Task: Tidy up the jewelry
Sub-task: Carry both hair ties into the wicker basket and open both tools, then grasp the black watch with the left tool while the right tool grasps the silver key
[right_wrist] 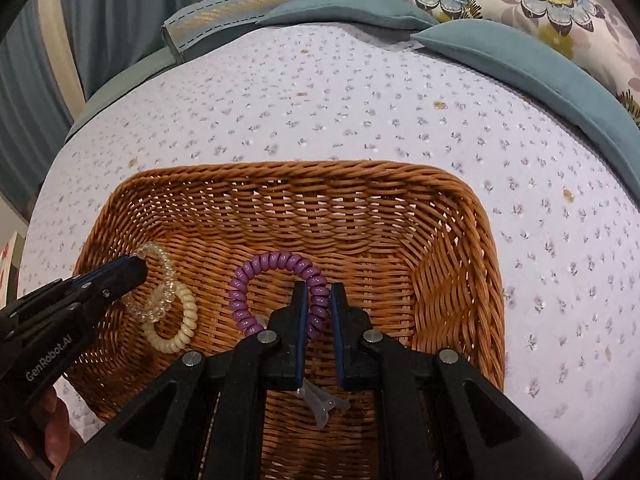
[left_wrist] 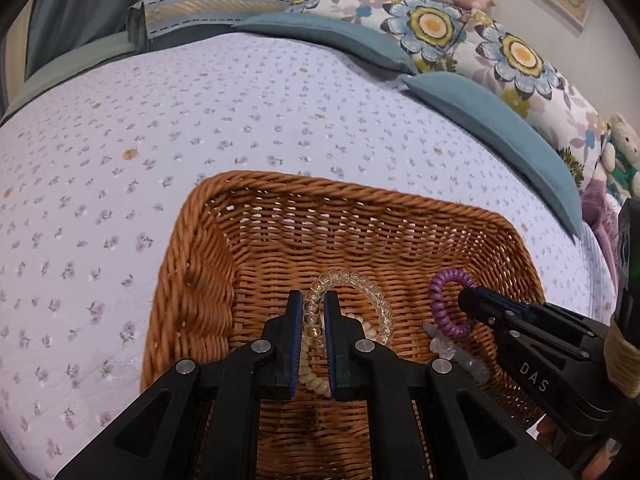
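Observation:
A brown wicker basket (left_wrist: 208, 280) (right_wrist: 452, 264) sits on the bed. My left gripper (left_wrist: 313, 300) is shut on a clear spiral hair tie (left_wrist: 360, 284) (right_wrist: 160, 264) low inside the basket. A cream spiral hair tie (left_wrist: 316, 376) (right_wrist: 180, 320) lies under it on the basket floor. My right gripper (right_wrist: 319, 290) is shut on a purple spiral hair tie (right_wrist: 256, 276) (left_wrist: 440, 300), also inside the basket. A clear plastic hair clip (right_wrist: 324, 404) (left_wrist: 448, 348) lies on the basket floor beneath the right gripper.
The basket rests on a pale lilac flowered bedspread (left_wrist: 200, 120). Teal cushions (left_wrist: 480, 112) and floral pillows (left_wrist: 460, 28) line the far right side. Soft toys (left_wrist: 624, 148) sit at the right edge. Grey-blue curtains (right_wrist: 104, 20) hang at the back left.

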Demonstrator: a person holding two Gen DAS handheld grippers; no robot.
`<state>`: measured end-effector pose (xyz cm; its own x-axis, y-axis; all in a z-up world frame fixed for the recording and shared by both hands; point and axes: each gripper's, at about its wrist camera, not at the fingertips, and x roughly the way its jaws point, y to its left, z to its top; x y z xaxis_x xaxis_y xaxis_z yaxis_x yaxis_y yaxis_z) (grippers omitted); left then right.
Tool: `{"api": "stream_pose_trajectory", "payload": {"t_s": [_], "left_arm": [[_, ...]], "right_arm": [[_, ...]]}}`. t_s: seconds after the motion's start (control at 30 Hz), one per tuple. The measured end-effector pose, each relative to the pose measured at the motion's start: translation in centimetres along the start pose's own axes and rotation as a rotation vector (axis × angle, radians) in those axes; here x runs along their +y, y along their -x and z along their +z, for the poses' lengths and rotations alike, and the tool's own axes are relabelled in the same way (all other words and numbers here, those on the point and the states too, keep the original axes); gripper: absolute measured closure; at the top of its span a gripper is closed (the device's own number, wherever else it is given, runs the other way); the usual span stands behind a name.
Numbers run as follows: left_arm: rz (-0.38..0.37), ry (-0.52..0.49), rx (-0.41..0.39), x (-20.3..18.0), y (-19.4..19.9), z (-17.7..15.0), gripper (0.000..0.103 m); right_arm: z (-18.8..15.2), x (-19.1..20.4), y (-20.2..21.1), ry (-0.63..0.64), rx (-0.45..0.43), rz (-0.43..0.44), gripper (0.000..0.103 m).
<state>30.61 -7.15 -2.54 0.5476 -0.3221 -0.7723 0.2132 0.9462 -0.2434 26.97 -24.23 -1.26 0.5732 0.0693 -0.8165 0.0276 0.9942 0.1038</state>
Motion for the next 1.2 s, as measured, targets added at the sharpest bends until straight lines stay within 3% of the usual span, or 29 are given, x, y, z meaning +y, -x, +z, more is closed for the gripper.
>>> {"api": "stream_pose_trajectory", "payload": {"t_s": [0.13, 0.2, 0.23, 0.53, 0.83, 1.03, 1.2], "left_arm": [[-0.017, -0.003, 0.016, -0.2, 0.0, -0.1, 0.079], [-0.021, 0.001, 0.007, -0.1, 0.5, -0.3, 0.06], [-0.025, 0.001, -0.003, -0.1, 0.9, -0.3, 0.058], [-0.053, -0.015, -0.081, -0.7, 6.5, -1.6, 0.058], [-0.073, -0.039, -0.151, -1.8, 13.9, -5.3, 0.058], [-0.093, -0.044, -0.146, -1.8, 18.5, -10.3, 0.058], [-0.083, -0.022, -0.084, -1.0, 20.9, -17.0, 0.058]], "right_arm": [[-0.1, -0.8, 0.5, -0.03, -0.008, 0.017, 0.078], [-0.4, -1.1, 1.3, -0.03, -0.028, 0.019, 0.074], [-0.4, -1.0, 1.8, -0.028, -0.036, 0.024, 0.073], [-2.6, 0.1, 7.8, 0.017, -0.123, 0.038, 0.072], [-7.5, 0.9, 14.2, 0.08, -0.218, 0.006, 0.072], [-13.0, 0.1, 16.8, 0.064, -0.212, 0.058, 0.068], [-18.7, -0.3, 17.8, 0.051, -0.178, 0.115, 0.068]]}}
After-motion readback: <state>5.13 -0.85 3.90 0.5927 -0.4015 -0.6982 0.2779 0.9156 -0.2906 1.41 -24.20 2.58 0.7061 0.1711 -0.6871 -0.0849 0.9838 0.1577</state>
